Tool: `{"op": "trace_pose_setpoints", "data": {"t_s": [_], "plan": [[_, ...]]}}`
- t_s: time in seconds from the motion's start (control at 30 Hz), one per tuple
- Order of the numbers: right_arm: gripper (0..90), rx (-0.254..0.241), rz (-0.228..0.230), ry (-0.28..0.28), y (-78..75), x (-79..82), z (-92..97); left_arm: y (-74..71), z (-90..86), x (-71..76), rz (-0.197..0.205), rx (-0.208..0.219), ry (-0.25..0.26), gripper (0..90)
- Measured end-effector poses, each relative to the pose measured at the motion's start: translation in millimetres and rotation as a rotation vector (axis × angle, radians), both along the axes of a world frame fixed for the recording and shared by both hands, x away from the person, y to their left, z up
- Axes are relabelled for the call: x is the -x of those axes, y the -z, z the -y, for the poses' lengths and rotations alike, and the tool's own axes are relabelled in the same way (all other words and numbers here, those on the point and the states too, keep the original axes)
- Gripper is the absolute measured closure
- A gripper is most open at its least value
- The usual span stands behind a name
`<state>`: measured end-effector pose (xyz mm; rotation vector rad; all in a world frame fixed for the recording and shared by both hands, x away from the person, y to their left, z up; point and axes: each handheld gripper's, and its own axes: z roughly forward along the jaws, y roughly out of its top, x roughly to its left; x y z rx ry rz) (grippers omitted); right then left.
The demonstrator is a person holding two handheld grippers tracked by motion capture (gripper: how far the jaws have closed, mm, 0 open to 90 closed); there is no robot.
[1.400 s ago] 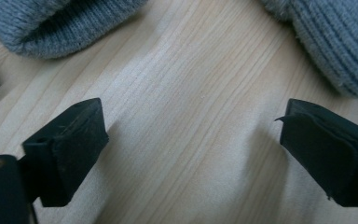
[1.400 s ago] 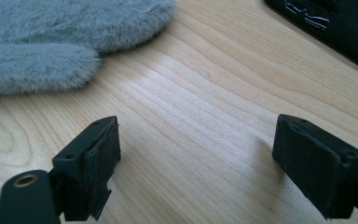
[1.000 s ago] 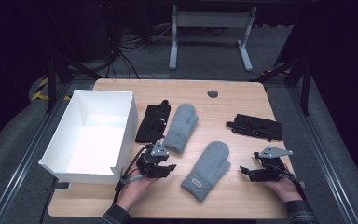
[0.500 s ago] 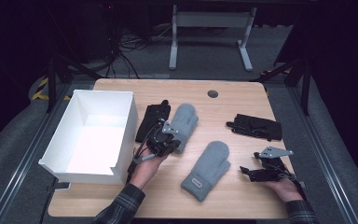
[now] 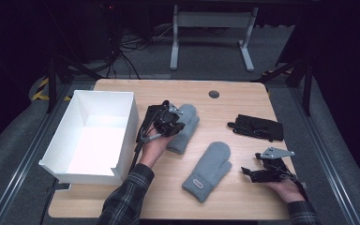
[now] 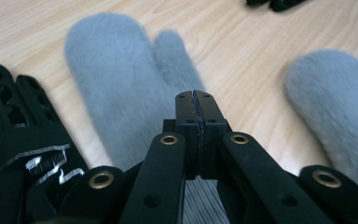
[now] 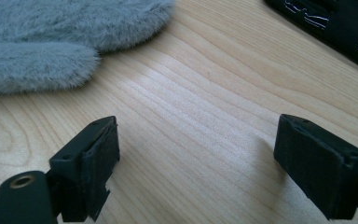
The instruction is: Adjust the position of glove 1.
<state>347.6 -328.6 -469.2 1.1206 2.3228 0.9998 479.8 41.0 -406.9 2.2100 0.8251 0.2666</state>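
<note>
Over the far grey mitten (image 5: 183,127), near the table's centre-left, your left gripper (image 5: 168,123) hovers with its jaws pressed fully together and nothing between them (the left gripper view shows the two pads meeting above the cuff end of the fleece (image 6: 121,93)). That mitten lies with its rounded tip toward 12 o'clock and its thumb toward 3 o'clock, just beside a black glove (image 5: 146,123) at its 9 o'clock, which in turn sits against the white box (image 5: 122,136). Coming in from the cuff probably makes sense: it gives you an edge to pinch, but you would need to spread the jaws first.

Your right gripper (image 5: 262,172) rests low at the table's 4 o'clock edge, jaws spread wide over bare wood (image 7: 205,116), apparently parked and ready. The second grey mitten (image 5: 208,171) lies at its 9 o'clock, near but apart, tip toward 1 o'clock. Another black glove (image 5: 257,127) lies at the gripper's 12 o'clock, well clear. The box stands open and empty at 9 o'clock, a likely destination.
</note>
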Motion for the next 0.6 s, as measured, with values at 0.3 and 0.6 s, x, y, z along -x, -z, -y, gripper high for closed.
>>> {"op": "trace_pose_setpoints", "data": {"t_s": [0.3,0.6], "plan": [[14.3,0.001,0.0,-0.002,0.0,-0.1,0.2,22.6,9.7,-22.4,-0.042,-0.036,-0.001,90.0],[14.3,0.001,0.0,-0.003,0.0,-0.2,0.2,35.1,12.4,-17.5,-0.083,-0.06,0.045,90.0]]}}
